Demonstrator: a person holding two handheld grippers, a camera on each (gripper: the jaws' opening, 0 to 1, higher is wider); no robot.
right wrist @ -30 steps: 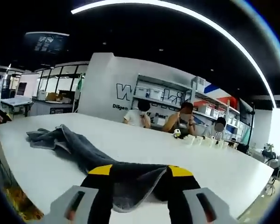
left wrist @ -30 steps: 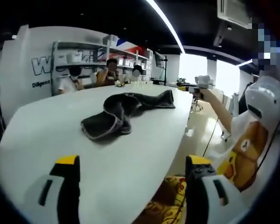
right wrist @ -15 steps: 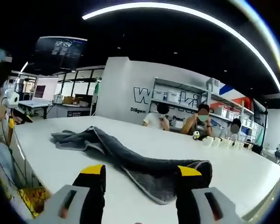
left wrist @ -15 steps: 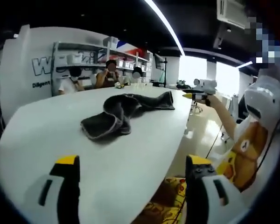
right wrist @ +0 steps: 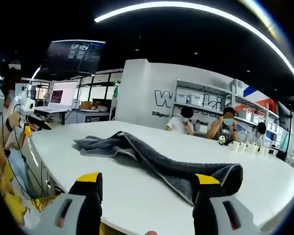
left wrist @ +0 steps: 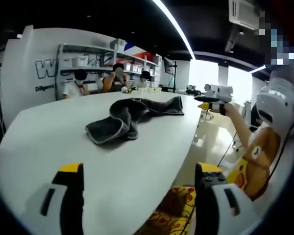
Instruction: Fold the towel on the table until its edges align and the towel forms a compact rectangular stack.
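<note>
A dark grey towel (left wrist: 122,120) lies crumpled in a long heap on the white table (left wrist: 44,142). My left gripper (left wrist: 139,196) hovers open over the table's near part, well short of the towel, with nothing between its jaws. Beyond the table's right edge a hand holds my right gripper (left wrist: 204,104) in the air. In the right gripper view the towel (right wrist: 152,159) stretches diagonally across the table (right wrist: 83,152). My right gripper (right wrist: 148,200) is open just short of the towel's near end. The left gripper (right wrist: 34,121) shows at the far left.
Three people sit at the table's far side (left wrist: 112,78) before wall shelves (left wrist: 88,61). Small cups (right wrist: 245,146) stand on the table near them. The person's yellow and orange clothing (left wrist: 255,161) is at the right, past the table's edge.
The right gripper has drawn back from the towel's end, which lay between its jaws a second ago, and its jaws stand wider apart. The left gripper has stayed put.
</note>
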